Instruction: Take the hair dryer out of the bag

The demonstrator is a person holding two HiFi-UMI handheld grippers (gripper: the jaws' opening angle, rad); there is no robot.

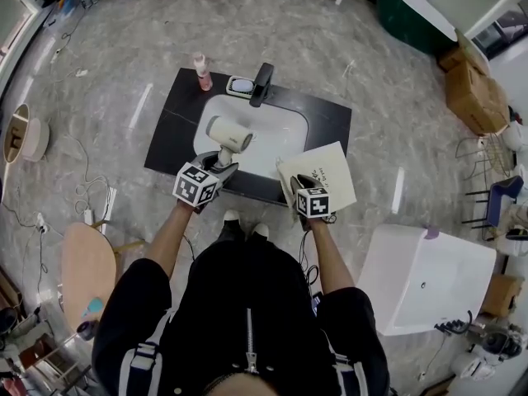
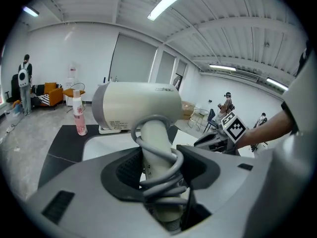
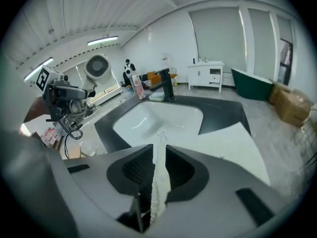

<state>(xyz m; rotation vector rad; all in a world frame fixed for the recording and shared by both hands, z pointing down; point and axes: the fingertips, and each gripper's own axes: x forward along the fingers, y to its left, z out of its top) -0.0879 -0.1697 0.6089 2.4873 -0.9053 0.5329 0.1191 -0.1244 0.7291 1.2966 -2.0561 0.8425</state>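
**Hair dryer (image 1: 228,133) free of the bag (image 1: 326,172), held over the basin (image 1: 276,139) near the bench's (image 1: 169,143) front edge**

The left gripper's (image 1: 216,174) fingers are clamped on the dryer's handle, over the coils of cord (image 2: 161,175) wound round it. The handle, its long axis, runs down into those fingers. The barrel lies crosswise and about level, its grilled end facing the right gripper (image 1: 304,186). The head is heavy, and the coils could roll under the pads, so the dryer may swivel or drop into the basin. The right gripper's fingers pinch only a thin bunched edge of the bag over the bench's front right corner, and that edge could slide out.
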